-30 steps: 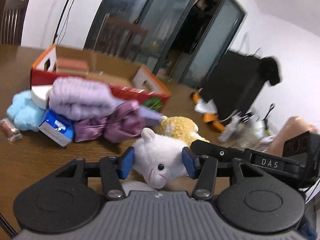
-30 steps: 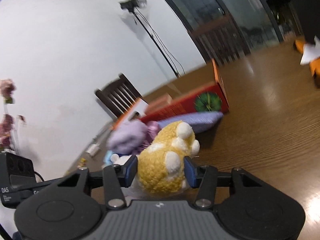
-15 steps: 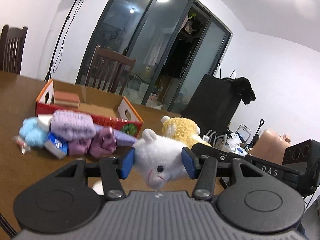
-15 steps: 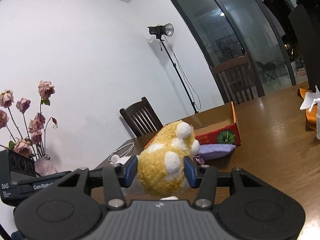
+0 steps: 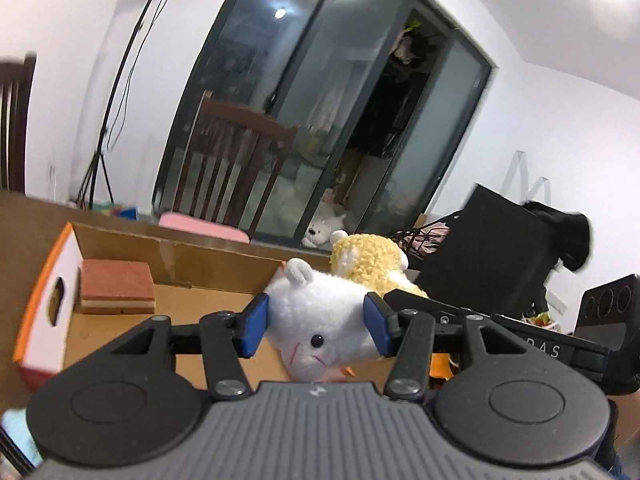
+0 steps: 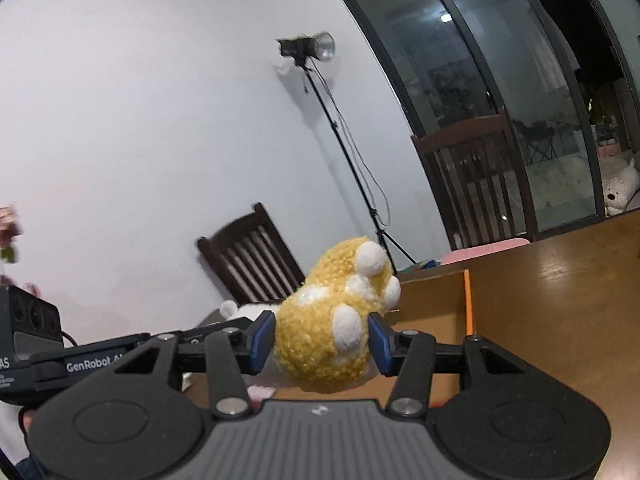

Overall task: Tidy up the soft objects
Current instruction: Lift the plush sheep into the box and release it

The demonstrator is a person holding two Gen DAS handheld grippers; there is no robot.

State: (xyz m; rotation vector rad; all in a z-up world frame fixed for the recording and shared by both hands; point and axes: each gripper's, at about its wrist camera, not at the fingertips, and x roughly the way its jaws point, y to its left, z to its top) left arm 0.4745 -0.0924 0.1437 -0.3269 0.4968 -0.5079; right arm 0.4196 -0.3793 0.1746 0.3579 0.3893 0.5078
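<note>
My left gripper (image 5: pixel 316 330) is shut on a white plush animal (image 5: pixel 320 324), its blue pads pressing both sides of the head, above the open cardboard box (image 5: pixel 192 252). My right gripper (image 6: pixel 322 342) is shut on a yellow plush animal (image 6: pixel 332 328) with white paws, held in the air beside the box's wall (image 6: pixel 434 296). The yellow plush (image 5: pixel 368 264) also shows just behind the white one in the left wrist view. A white ear of the white plush (image 6: pixel 230 309) peeks out left of the yellow one in the right wrist view.
A brown-topped sponge block (image 5: pixel 118 286) lies inside the box at its left end. The wooden table (image 6: pixel 560 300) stretches to the right. Wooden chairs (image 5: pixel 236 164) (image 6: pixel 250 264) stand behind it, with a lamp stand (image 6: pixel 344 152) and glass doors beyond.
Both grippers rose and moved forward with their plush toys, from the table in front of the box to over it. The pile of soft things has dropped out of view.
</note>
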